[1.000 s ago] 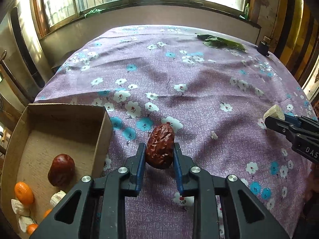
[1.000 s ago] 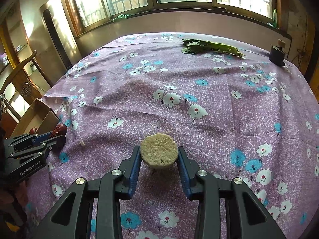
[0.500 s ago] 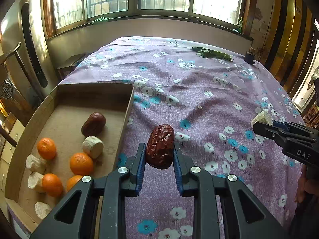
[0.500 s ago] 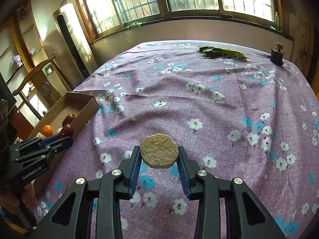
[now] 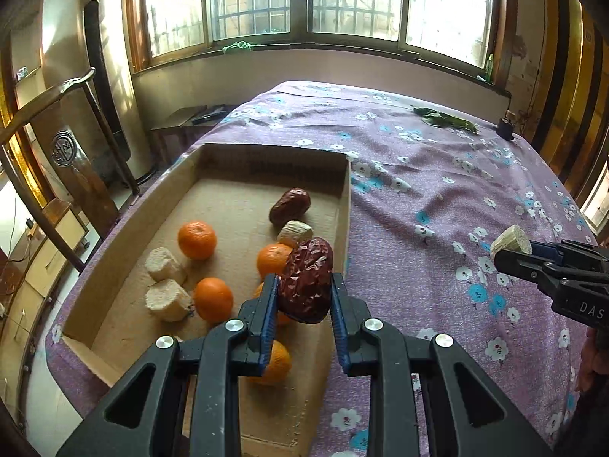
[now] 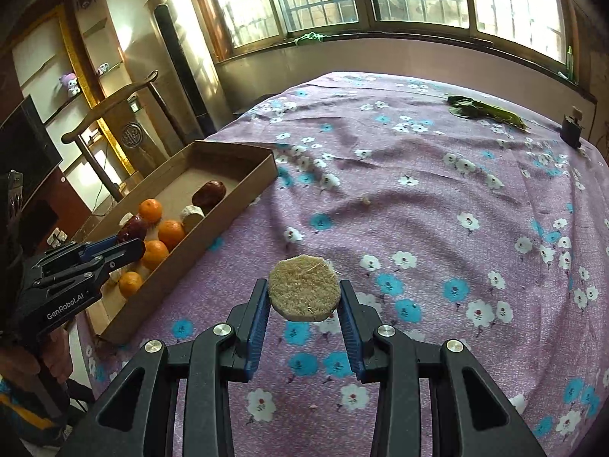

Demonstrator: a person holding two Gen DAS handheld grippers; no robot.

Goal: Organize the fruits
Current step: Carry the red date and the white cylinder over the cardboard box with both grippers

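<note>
My left gripper (image 5: 304, 297) is shut on a wrinkled dark red date (image 5: 306, 280), held above the right side of a shallow cardboard box (image 5: 114, 228). Inside the box lie several oranges (image 5: 197, 239), pale round chunks (image 5: 165, 264) and another date (image 5: 290, 205). My right gripper (image 6: 303, 301) is shut on a pale beige round chunk (image 6: 303, 295), held over the purple flowered cloth to the right of the box (image 6: 243, 194). From the right wrist view the left gripper (image 6: 125, 243) hangs over the box with its date (image 6: 131, 228).
The purple flowered cloth (image 5: 437, 198) covers the whole table. Green leaves (image 6: 483, 110) and a small dark object (image 6: 571, 127) lie at the far right edge. A wooden chair (image 6: 114, 122) and a tall cylinder stand left of the table. A small crumb (image 6: 365, 200) sits mid-cloth.
Both grippers have moved left toward the box, each keeping its hold. The left gripper with the date went from above the cloth to above the box.
</note>
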